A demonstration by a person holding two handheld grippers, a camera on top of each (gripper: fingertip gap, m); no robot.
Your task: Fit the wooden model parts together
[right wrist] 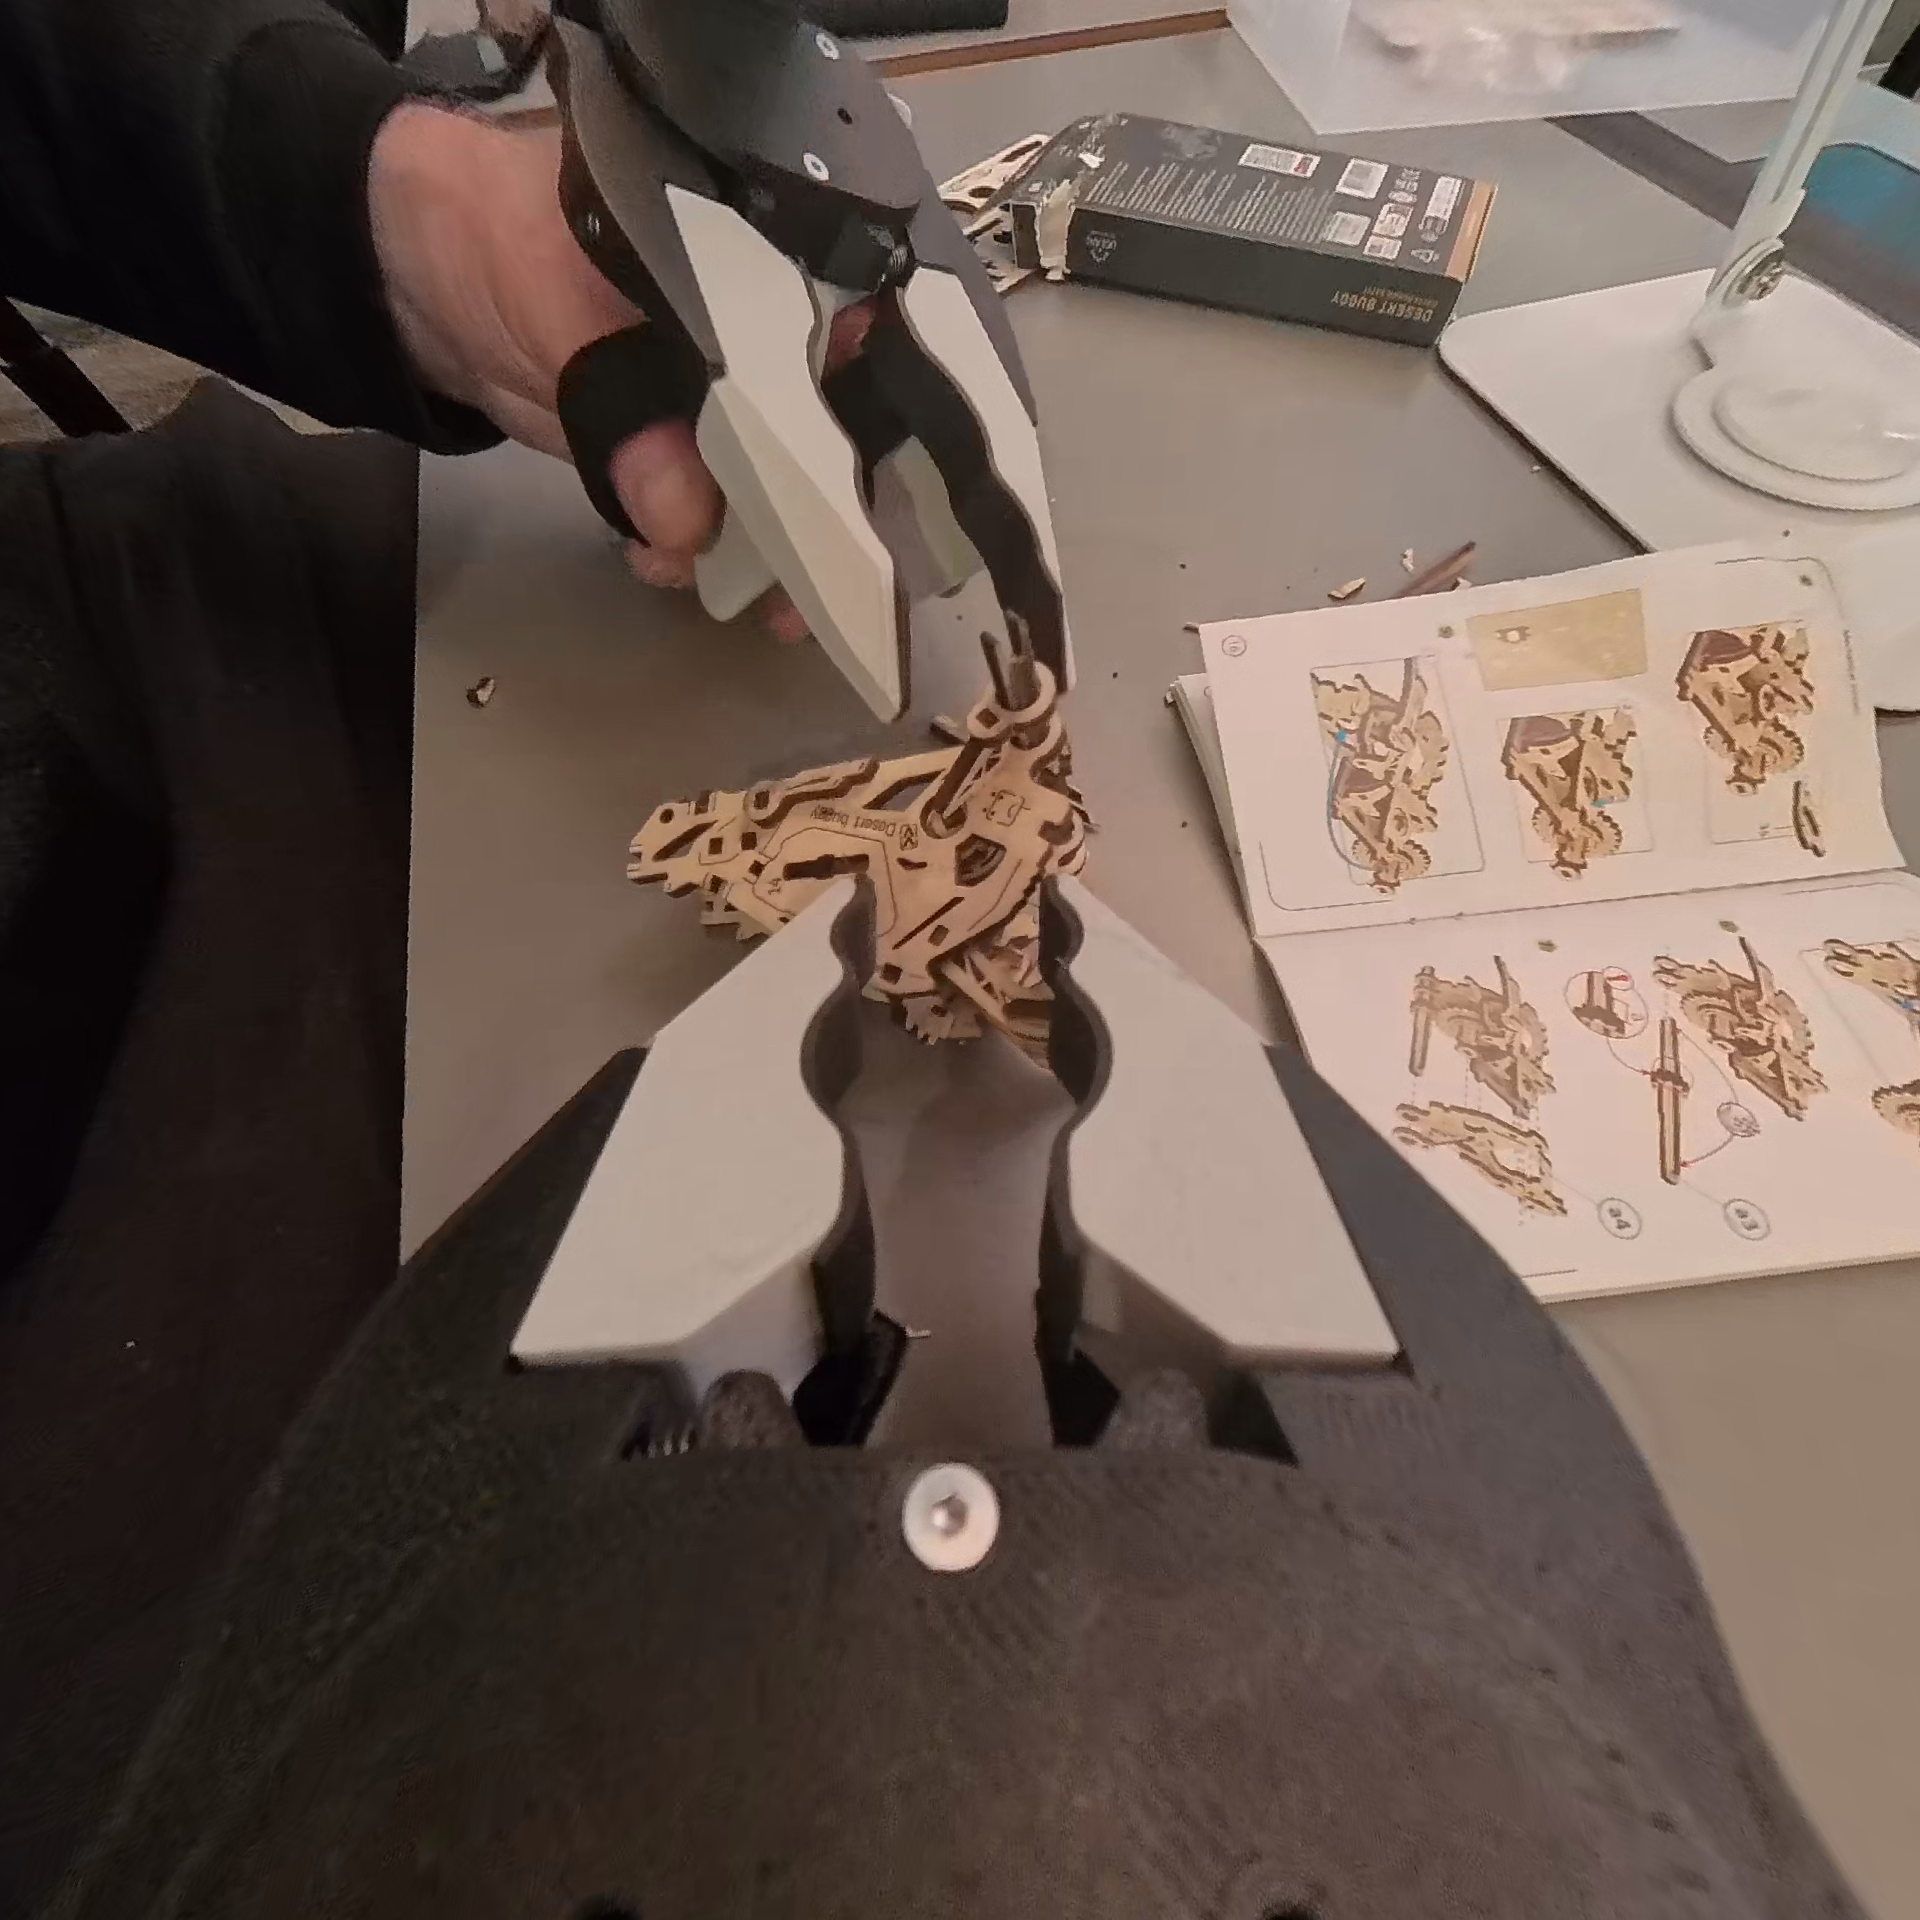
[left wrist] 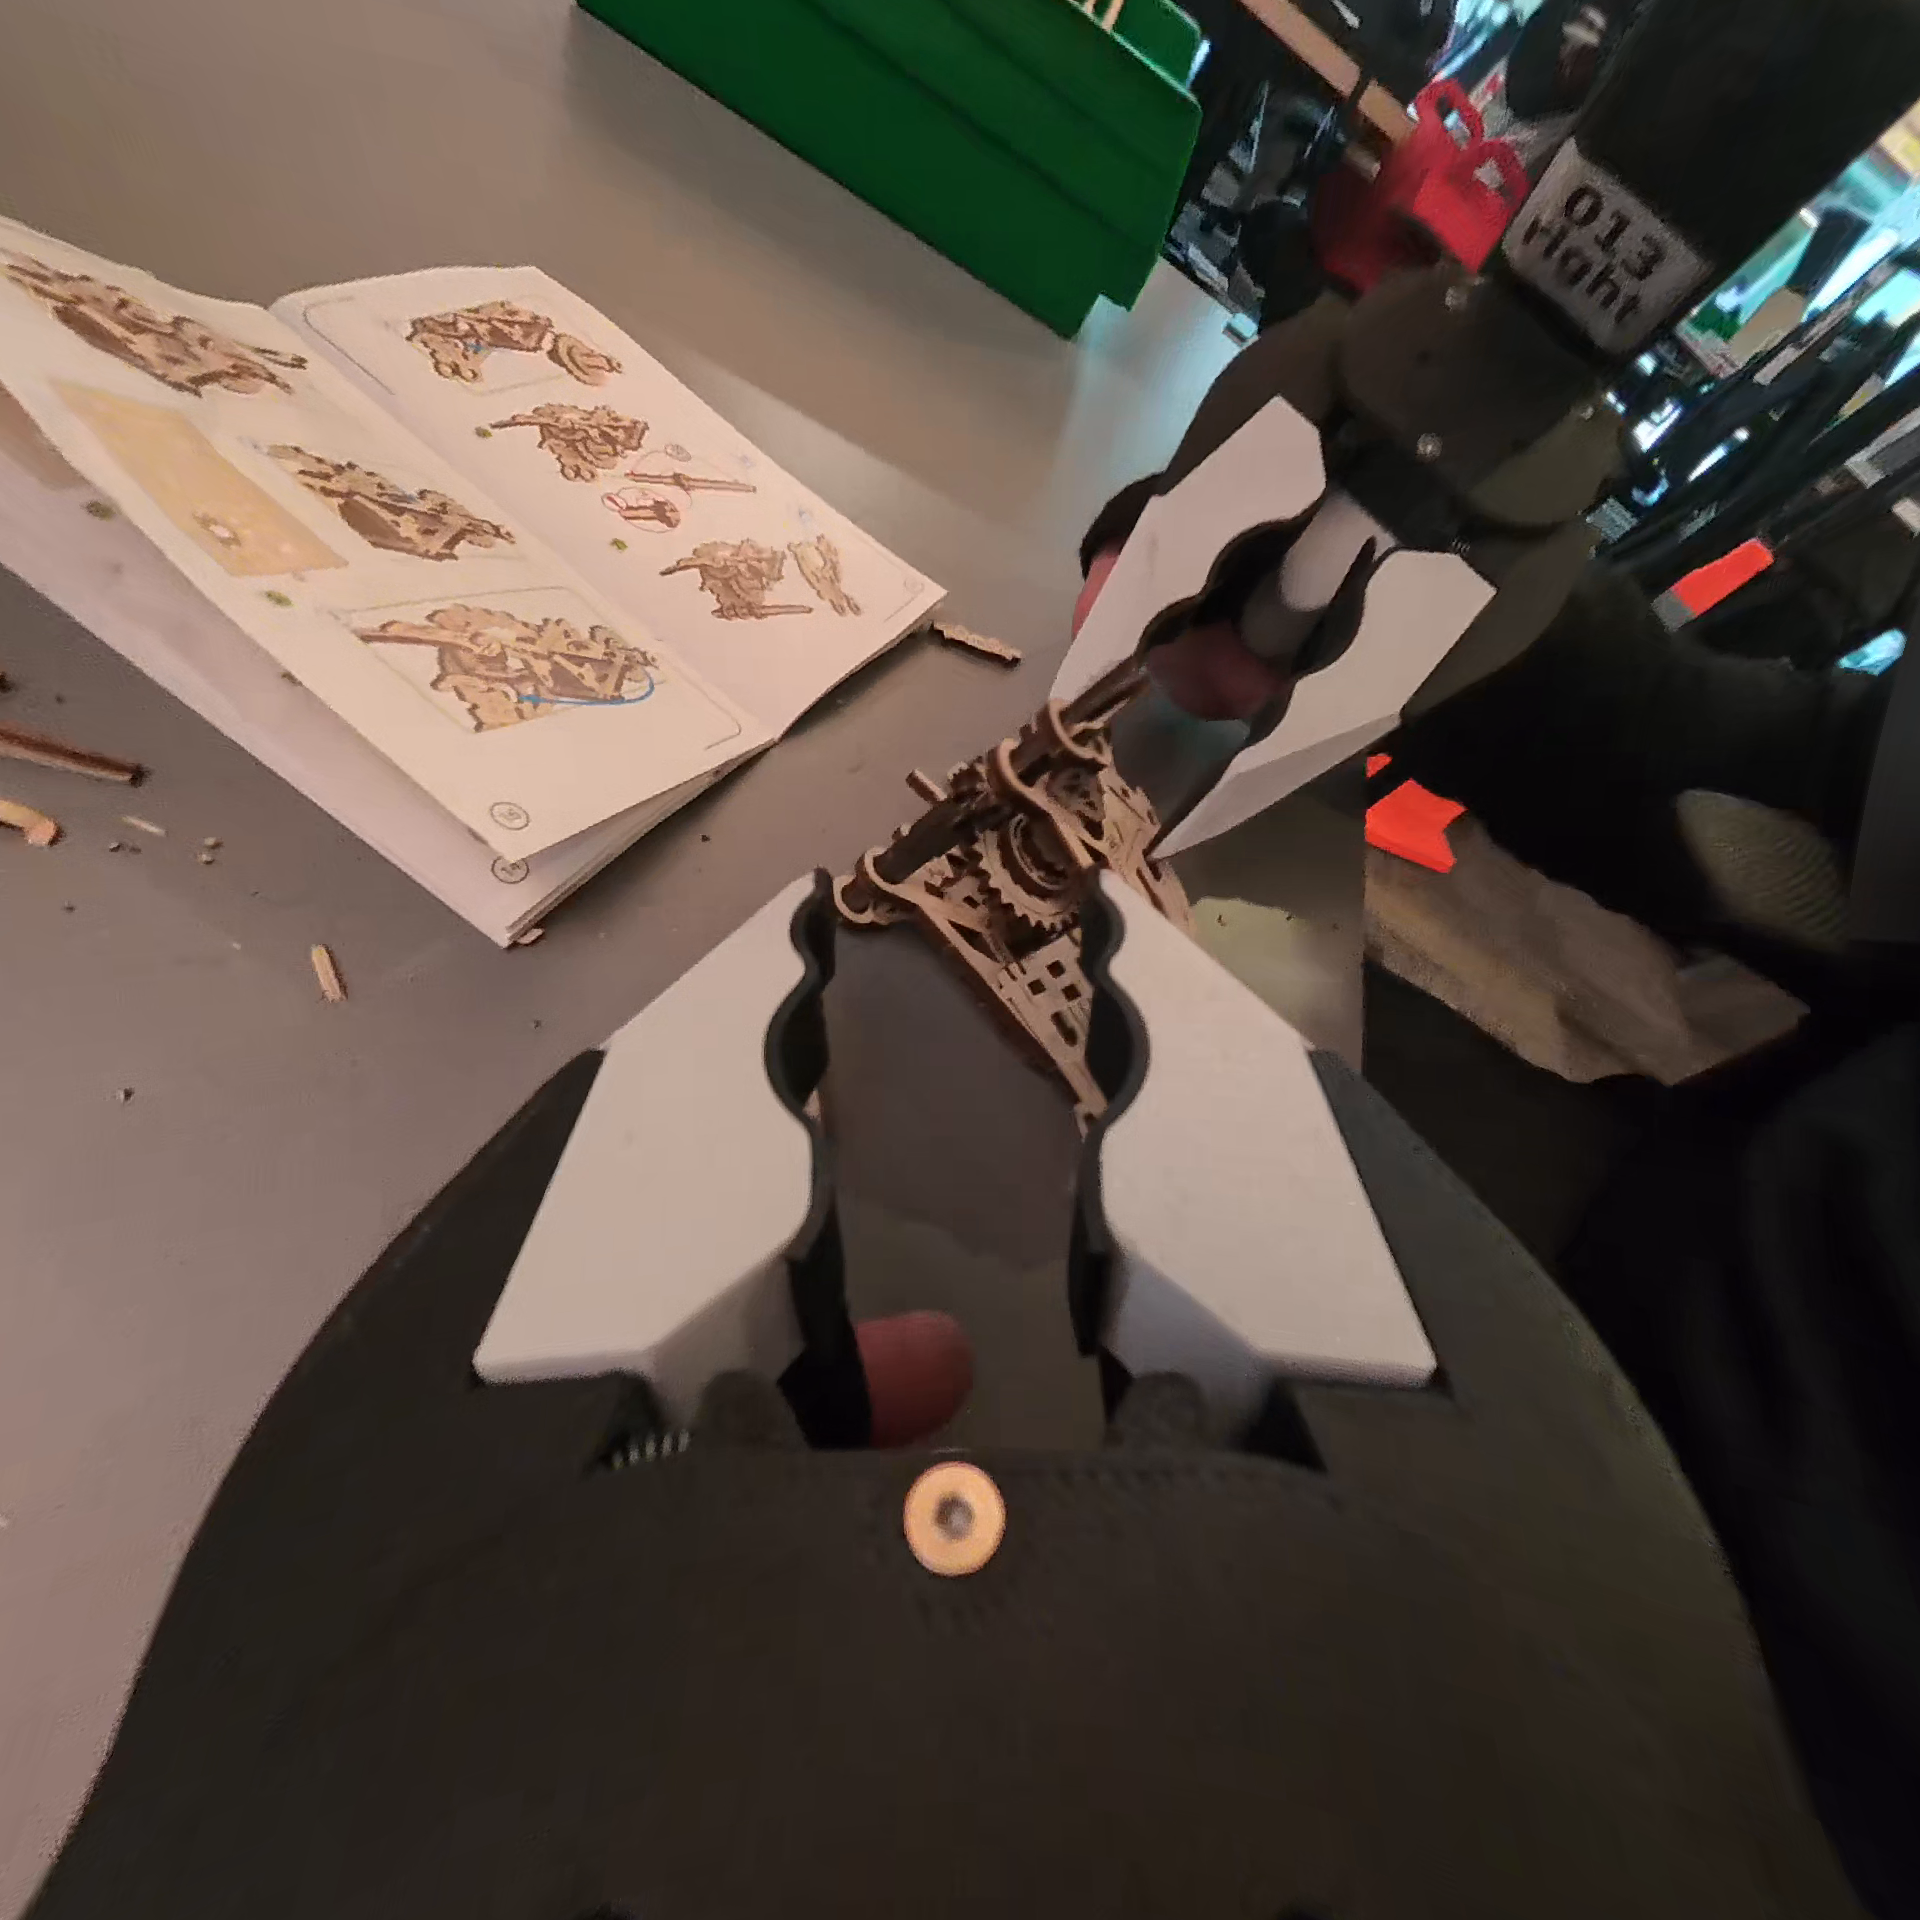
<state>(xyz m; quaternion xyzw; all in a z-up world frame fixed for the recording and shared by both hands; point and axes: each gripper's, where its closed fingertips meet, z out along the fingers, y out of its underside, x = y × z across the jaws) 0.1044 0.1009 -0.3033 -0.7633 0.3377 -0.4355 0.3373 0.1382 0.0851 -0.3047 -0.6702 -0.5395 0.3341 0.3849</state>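
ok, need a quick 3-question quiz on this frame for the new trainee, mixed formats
1. True or false: the instruction booklet on the table lies closed.
2. What sits between the right gripper fingers? A: wooden model. B: cardboard box. C: loose stick.
3. In the left wrist view, what colour are the crates at the far end of the table?

Key: 1 false, it lies open at picture pages. 2 A. 3 green.
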